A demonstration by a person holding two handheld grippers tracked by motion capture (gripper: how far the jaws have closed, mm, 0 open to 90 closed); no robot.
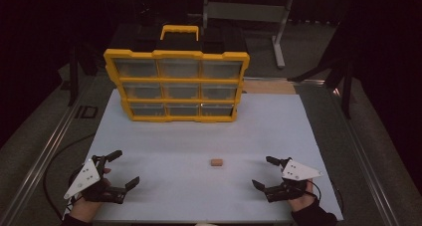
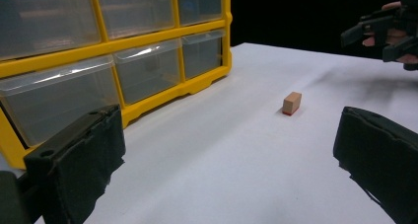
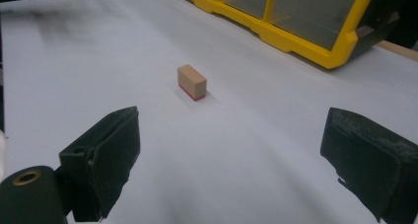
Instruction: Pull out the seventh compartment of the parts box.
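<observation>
The left gripper [image 1: 119,169] rests low at the near left corner of the table [image 1: 164,141], its jaws spread wide with nothing between them; in its own view the two black pads frame bare white surface. The right gripper [image 1: 264,172] sits at the near right corner, likewise spread wide and holding nothing, a hand [image 1: 303,198] behind it. Between the two, somewhat closer to the right gripper and apart from both, a small wooden block [image 1: 216,162] lies flat on the table; the gripper views show a thin red strip along its bottom edge. Farther back, well apart from the block, a yellow organizer [image 1: 176,81] stands upright near the far edge of the table, with three rows of three clear drawers facing the person and a yellow handle [image 1: 179,31] on top.
</observation>
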